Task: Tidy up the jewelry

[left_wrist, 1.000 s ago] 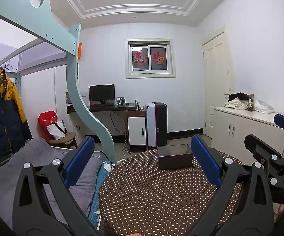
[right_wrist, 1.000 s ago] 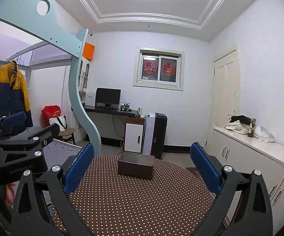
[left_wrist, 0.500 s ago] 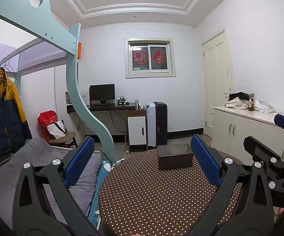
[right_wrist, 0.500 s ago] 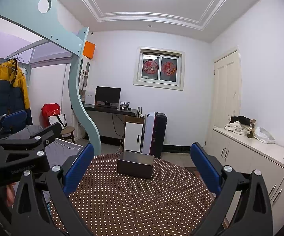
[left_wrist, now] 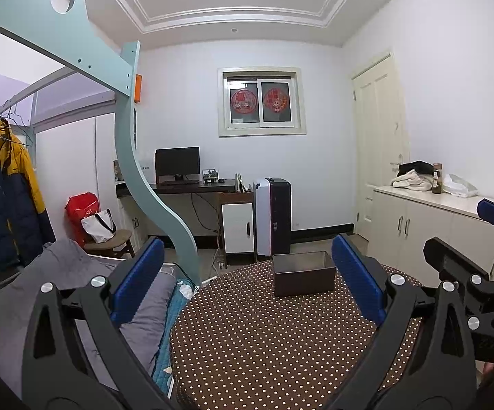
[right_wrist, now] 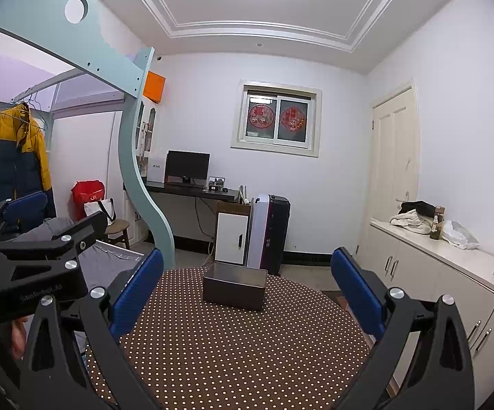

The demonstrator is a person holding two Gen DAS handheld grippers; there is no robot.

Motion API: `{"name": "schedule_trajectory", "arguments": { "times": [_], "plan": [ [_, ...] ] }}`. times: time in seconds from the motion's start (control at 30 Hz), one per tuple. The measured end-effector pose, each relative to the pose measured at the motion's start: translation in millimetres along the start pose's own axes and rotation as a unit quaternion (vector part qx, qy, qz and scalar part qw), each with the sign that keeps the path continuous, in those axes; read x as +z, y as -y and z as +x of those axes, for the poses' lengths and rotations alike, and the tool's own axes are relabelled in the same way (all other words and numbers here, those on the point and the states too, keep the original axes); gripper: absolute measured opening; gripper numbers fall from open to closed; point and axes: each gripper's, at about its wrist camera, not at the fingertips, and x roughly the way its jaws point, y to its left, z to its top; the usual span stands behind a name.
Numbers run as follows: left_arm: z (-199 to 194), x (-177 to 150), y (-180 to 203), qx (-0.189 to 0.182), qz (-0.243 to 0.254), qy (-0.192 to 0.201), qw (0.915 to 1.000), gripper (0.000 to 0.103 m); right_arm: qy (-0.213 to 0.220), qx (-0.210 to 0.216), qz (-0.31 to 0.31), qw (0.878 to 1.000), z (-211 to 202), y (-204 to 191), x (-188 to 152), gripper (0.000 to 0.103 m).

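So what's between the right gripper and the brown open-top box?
Only bare polka-dot tablecloth separates the right gripper from the brown open-top box, per the right wrist view.

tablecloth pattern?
The tablecloth is dark brown with small white polka dots; it shows best in the right wrist view.

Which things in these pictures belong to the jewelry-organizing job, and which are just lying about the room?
Belong to the job:
brown open box
polka-dot table
left hand-held gripper, open
right hand-held gripper, open

Just lying about:
yellow and navy jacket
red bag
monitor
suitcase
bottle
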Motion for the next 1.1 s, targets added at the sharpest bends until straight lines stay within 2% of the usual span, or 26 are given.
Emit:
{"name": "schedule_trajectory", "arguments": {
  "times": [1.1],
  "plan": [
    [3.9,-6.7,9.3,-0.003,0.009,-0.008,0.9999,0.096,-0.012,0.0,0.004,1.0,1.7,-5.0,-2.4,0.095]
  ]
}}
